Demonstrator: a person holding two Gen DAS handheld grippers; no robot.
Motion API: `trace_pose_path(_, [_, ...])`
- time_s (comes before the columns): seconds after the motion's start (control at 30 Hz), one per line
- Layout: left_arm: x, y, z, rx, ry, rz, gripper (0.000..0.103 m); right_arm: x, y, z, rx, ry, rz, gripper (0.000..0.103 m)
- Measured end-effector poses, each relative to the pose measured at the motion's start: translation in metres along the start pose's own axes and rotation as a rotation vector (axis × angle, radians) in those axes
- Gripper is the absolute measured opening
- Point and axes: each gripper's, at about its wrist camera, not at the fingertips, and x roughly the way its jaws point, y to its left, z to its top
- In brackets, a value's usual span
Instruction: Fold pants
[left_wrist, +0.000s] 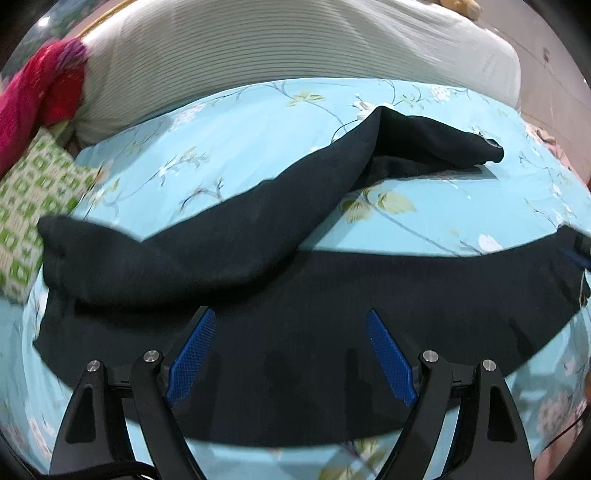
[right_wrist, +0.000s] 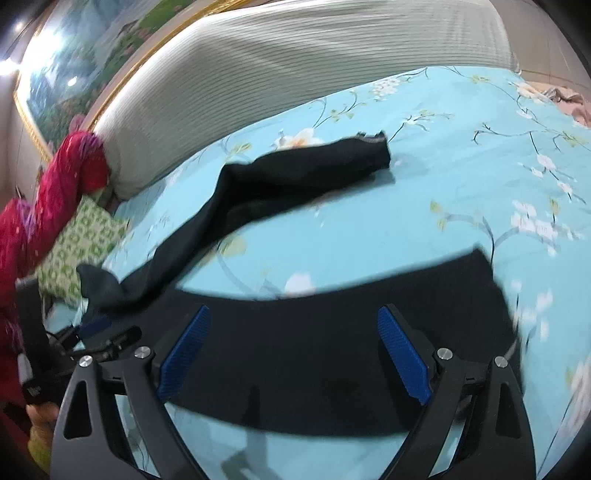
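Black pants (left_wrist: 295, 332) lie on a light blue floral bedsheet (left_wrist: 240, 158). One leg lies flat across the near side. The other leg (left_wrist: 258, 214) runs diagonally to the far right, its end bunched up. My left gripper (left_wrist: 291, 321) is open above the flat leg, holding nothing. In the right wrist view the pants (right_wrist: 314, 339) lie the same way, with the diagonal leg (right_wrist: 295, 177) reaching away. My right gripper (right_wrist: 295, 317) is open above the flat leg, holding nothing. The left gripper (right_wrist: 92, 332) shows at that view's left edge.
A ribbed beige headboard cushion (left_wrist: 277, 48) backs the bed. A green-and-white patterned pillow (left_wrist: 33, 203) and a red garment (left_wrist: 37, 92) lie at the left. A gold-framed picture (right_wrist: 74, 74) hangs behind. Pinkish cloth (right_wrist: 569, 99) lies at the far right.
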Motion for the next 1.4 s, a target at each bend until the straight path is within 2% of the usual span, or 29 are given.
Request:
trace_pose_path(0.13, [0.016, -0.003, 0.03, 0.017, 0.016, -0.029, 0.084, 0.01, -0.02, 0.038, 0.047, 0.008, 0.01, 0.092])
trace_pose_path(0.33, [0.048, -0.014, 0.069, 0.062, 0.033, -0.022, 0.084, 0.029, -0.044, 0.086, 0.083, 0.001, 0.01, 0.092])
trace_pose_path(0.63, [0.101, -0.024, 0.102, 0.134, 0.077, 0.028, 0.083, 0.085, -0.075, 0.128, 0.239, 0.07, 0.064, 0.091])
trace_pose_path(0.67, [0.107, -0.023, 0.104, 0.142, 0.081, 0.035, 0.082, 0.091, -0.078, 0.131, 0.262, 0.074, 0.073, 0.089])
trace_pose_path(0.73, [0.111, -0.02, 0.106, 0.147, 0.088, 0.03, 0.07, 0.102, -0.083, 0.136, 0.297, 0.085, 0.088, 0.084])
trace_pose_path(0.87, [0.111, -0.003, 0.106, 0.119, 0.096, -0.031, 0.054, 0.115, -0.092, 0.14, 0.323, 0.102, 0.053, 0.052])
trace_pose_path(0.9, [0.109, -0.001, 0.106, 0.118, 0.092, -0.04, 0.045, 0.114, -0.093, 0.14, 0.32, 0.097, 0.053, 0.041])
trace_pose_path(0.93, [0.108, 0.002, 0.106, 0.116, 0.089, -0.048, 0.036, 0.112, -0.094, 0.14, 0.308, 0.089, 0.051, 0.036])
trace_pose_path(1.0, [0.104, 0.007, 0.106, 0.108, 0.086, -0.066, 0.025, 0.107, -0.094, 0.139, 0.298, 0.072, 0.048, 0.016])
trace_pose_path(1.13, [0.096, 0.014, 0.106, 0.1, 0.076, -0.108, 0.016, 0.095, -0.091, 0.14, 0.263, 0.05, 0.054, 0.01])
trace_pose_path(1.4, [0.048, 0.015, 0.085, 0.117, 0.027, -0.18, 0.014, 0.055, -0.086, 0.134, 0.218, 0.025, 0.09, 0.008])
